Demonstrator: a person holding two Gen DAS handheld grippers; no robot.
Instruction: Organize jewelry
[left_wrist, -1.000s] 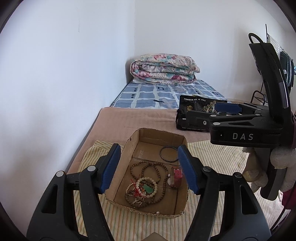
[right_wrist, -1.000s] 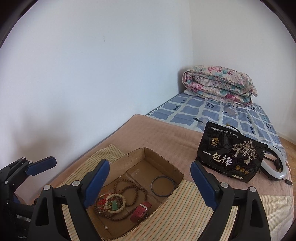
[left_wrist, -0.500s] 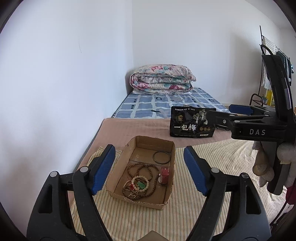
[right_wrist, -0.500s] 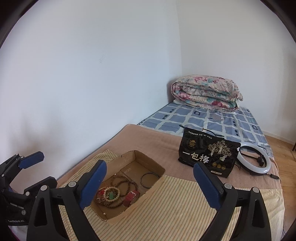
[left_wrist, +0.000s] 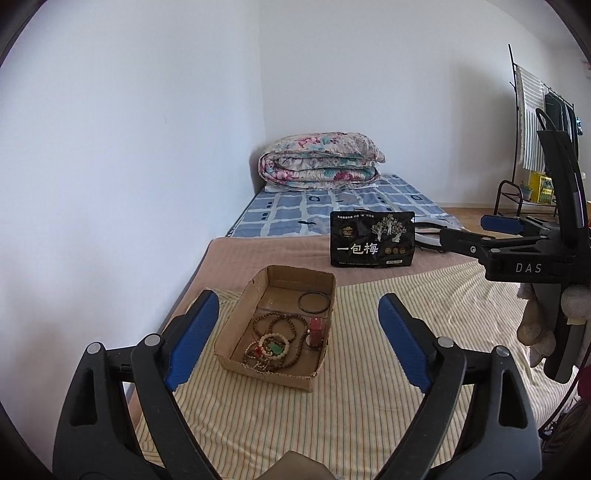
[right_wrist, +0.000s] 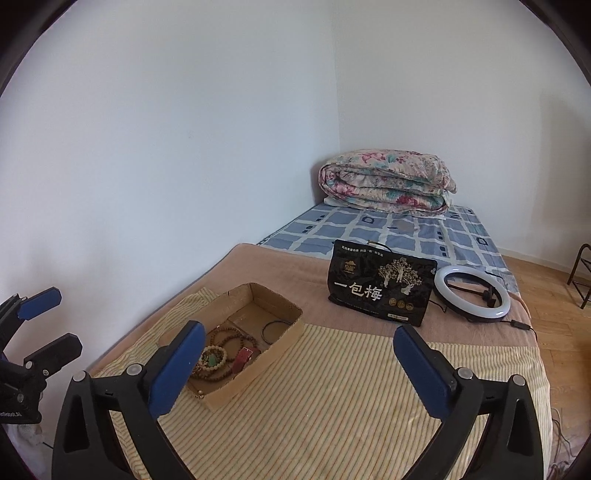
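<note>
An open cardboard box sits on the striped cloth; it also shows in the right wrist view. Inside lie brown bead strands, a pale bead bracelet with a green stone, a small red item and a black ring. My left gripper is open and empty, held above and in front of the box. My right gripper is open and empty, above the cloth right of the box; it also shows at the right of the left wrist view.
A black snack bag stands behind the box on the tan blanket. A ring light lies right of the bag. A folded floral quilt rests at the far wall. A clothes rack stands at the right.
Both grippers have pulled back and up from the box, which now looks smaller and farther. Both stay open and empty. The jewelry has not moved.
</note>
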